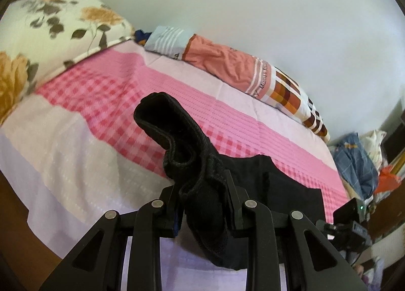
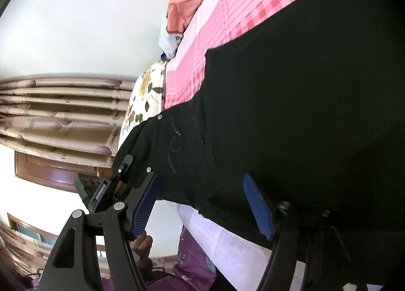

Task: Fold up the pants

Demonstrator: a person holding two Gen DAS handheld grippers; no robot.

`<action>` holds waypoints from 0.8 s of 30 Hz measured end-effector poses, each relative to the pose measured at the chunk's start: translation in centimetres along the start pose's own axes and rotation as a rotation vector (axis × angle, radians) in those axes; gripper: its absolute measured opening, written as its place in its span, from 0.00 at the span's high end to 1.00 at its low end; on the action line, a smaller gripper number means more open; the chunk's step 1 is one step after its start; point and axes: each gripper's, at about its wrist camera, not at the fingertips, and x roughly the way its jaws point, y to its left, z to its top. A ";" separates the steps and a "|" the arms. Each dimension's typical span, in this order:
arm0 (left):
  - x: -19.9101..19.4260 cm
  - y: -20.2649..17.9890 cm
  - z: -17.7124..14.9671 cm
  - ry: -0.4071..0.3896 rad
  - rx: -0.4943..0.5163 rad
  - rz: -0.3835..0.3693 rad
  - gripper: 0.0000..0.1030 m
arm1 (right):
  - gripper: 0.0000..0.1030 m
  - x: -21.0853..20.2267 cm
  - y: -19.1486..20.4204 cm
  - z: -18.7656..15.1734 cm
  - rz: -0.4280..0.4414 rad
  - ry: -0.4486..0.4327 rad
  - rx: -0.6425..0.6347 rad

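The left tongs (image 1: pixel 202 205), angled down over the bed (image 1: pixel 83 144), pinch a bunched fold of the black pants (image 1: pixel 177 134). The right tongs (image 2: pixel 205 205) stand spread (rivets and a pocket show only here) around the cloth's edge.

The left gripper (image 1: pixel 202 205) is a matte black linkage: four flat arms with triangular cut-outs, each pinned by a round silver rivet, leading forward to two short black fingers. The right gripper (image 2: pixel 202 205) shares that black frame and silver rivets, but its fingers (image 2: pixel 257 205) carry ribbed blue pads. White lettering marks a black block beside its left finger.
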 end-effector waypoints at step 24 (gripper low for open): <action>0.3 -5.9 0.7 -0.031 0.134 -0.013 0.73 | 0.26 -2.6 0.1 0.7 0.008 -0.074 0.034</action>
